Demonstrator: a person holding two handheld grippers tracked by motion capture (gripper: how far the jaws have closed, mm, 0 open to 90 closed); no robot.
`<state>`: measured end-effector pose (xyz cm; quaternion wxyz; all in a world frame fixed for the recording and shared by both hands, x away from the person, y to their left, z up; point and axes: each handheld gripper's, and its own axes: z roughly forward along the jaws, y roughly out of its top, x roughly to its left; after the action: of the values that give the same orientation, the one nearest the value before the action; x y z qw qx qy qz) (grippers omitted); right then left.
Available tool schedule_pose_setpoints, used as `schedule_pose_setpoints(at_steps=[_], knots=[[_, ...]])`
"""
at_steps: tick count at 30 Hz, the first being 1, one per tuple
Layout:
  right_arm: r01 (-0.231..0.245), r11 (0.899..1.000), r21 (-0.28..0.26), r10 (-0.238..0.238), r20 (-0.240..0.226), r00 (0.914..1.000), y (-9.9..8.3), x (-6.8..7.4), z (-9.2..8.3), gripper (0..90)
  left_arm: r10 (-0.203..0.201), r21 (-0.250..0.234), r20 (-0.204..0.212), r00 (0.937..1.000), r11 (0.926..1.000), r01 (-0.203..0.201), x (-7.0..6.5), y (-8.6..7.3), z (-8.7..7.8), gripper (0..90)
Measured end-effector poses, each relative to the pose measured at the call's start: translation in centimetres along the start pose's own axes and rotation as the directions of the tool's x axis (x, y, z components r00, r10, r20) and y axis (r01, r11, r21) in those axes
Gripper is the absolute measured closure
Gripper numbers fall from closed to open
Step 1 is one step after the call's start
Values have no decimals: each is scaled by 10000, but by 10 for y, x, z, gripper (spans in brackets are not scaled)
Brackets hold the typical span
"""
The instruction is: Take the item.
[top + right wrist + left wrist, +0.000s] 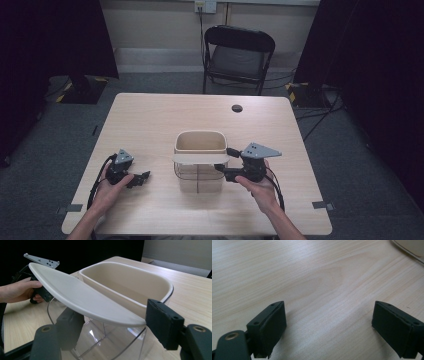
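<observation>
The bin [200, 162] sits on the table [150, 120] about midway between the left and right edges, a bit nearer the front edge than the back one. It's a clear container with a cream insert [130, 282] dropped into the back half, and a flat cream lid [201, 158] lying across the front part of the rim. In the right gripper view the lid [82, 298] looks tilted, higher at the far end, and you can see through the clear wall [110, 340] under it. The right gripper [220, 171] is right up against the bin's right side at lid height, jaws spread apart with the lid's near end between them, but I can't tell if either pad actually touches it, so I'd call it released, not grasping anything. The left gripper [143, 176] is off toward the front left, well apart from the bin, held low over bare wood; its jaws are wide open too, with nothing but table [317, 285] between them. There's a small dark round hole [237, 108] near the back edge, and a black folding chair [239, 55] on the floor beyond the table.
</observation>
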<state>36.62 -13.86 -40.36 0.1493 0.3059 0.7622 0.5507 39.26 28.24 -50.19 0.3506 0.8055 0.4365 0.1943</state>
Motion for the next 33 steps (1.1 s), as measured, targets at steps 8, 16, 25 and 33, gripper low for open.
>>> schedule_pose_setpoints(at_steps=[8,16,25,33], knots=[[19,10000,44,-19,-94,10000,2,-1,0,340,3,-7,3,10000,10000,-3,0,0,0,117],[-70,10000,-19,69,-254,9997,4,0,2,364,2,-3,12,10000,10000,-2,0,0,0,117],[-107,9999,13,107,-310,9995,7,-1,2,384,4,-3,10,10000,10000,-4,0,0,0,117],[-85,10000,-9,85,-369,9993,10,-2,2,404,3,-6,2,10000,10000,-3,0,0,0,117]])
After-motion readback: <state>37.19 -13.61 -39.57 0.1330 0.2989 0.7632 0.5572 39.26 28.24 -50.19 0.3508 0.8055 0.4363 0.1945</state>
